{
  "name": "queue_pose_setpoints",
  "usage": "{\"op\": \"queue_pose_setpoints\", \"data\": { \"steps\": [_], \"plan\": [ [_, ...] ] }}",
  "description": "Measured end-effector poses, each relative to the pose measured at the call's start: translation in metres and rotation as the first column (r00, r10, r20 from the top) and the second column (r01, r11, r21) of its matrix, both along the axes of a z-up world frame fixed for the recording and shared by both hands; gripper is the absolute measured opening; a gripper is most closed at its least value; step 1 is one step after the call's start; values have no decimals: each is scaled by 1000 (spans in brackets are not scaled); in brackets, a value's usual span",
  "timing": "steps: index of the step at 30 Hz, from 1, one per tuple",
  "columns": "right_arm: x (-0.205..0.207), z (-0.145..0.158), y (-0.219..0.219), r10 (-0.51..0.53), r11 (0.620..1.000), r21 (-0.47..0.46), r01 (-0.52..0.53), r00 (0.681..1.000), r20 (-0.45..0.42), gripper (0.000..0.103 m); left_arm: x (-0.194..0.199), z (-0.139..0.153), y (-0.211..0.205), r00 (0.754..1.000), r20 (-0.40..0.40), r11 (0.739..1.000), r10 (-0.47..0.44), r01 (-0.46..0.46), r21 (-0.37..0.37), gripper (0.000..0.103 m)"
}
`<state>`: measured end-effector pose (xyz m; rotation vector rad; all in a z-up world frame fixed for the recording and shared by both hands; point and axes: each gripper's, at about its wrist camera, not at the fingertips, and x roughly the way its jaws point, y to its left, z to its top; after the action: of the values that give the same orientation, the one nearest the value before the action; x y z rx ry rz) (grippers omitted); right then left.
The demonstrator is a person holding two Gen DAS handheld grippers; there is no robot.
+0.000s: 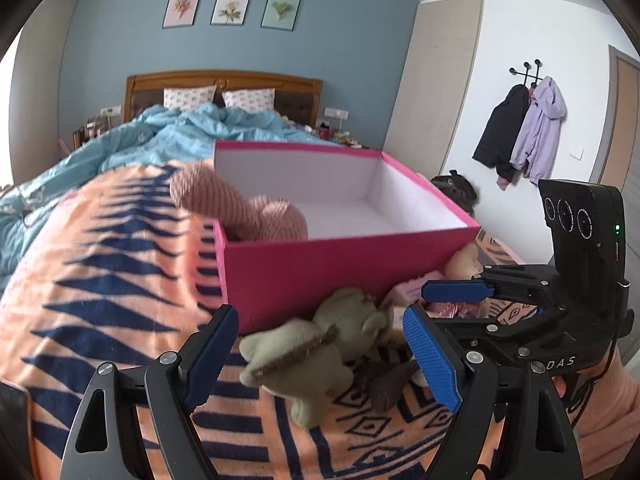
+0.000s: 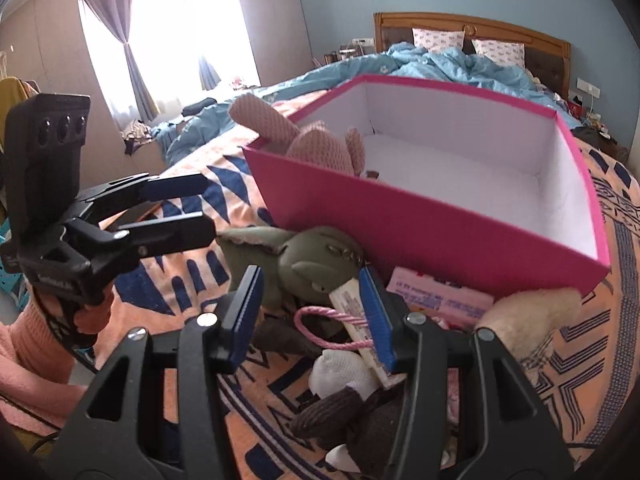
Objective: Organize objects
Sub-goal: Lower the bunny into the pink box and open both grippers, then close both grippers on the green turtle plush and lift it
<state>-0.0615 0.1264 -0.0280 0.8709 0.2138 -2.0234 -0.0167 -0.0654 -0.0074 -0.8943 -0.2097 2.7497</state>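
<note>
Both hand-held grippers open and seemingly empty, toy heap against pink box.

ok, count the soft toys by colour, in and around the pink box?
pink knitted toy, inside the pink box: 1
green plush toy, on the blanket in front of the box: 1
brown and white knitted toy, on the blanket: 1
cream fuzzy toy, by the box's right corner: 1
Total: 4
</note>
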Motion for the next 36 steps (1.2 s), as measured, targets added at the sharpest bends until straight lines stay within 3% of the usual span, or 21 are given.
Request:
{"op": "queue_pose_setpoints", "data": {
  "steps": [7, 14, 21, 28, 31, 34, 36],
  "plan": [
    [1, -16, -8, -3, 996, 87, 3, 1000, 1, 52, -1, -20, -4, 999, 51, 1000, 13, -12, -1, 86],
    [21, -23, -10, 101, 982, 155, -107, 994, 49, 52, -7, -37, -13, 994, 107, 1000, 28, -29, 11, 86],
    [9, 3, 2, 62, 997, 38, -63, 998, 31, 52, -12, -47, -17, 989, 148, 998, 26, -33, 47, 86],
    [-34, -11, -33, 0, 995, 95, -6, 998, 68, 52, -14, -46, -13, 987, 160, 999, 15, -21, 39, 84],
    [-41, -22, -46, -6, 992, 124, -6, 996, 90, 52, -14, -49, -13, 985, 175, 999, 7, -16, 51, 79],
    [-42, -28, -51, -20, 989, 151, 7, 996, 89, 59, -14, -50, -11, 983, 183, 998, -7, -4, 61, 76],
    [-43, -32, -54, -25, 987, 164, 7, 994, 103, 60, -14, -51, -8, 982, 187, 998, -23, 11, 64, 68]
  ]
}}
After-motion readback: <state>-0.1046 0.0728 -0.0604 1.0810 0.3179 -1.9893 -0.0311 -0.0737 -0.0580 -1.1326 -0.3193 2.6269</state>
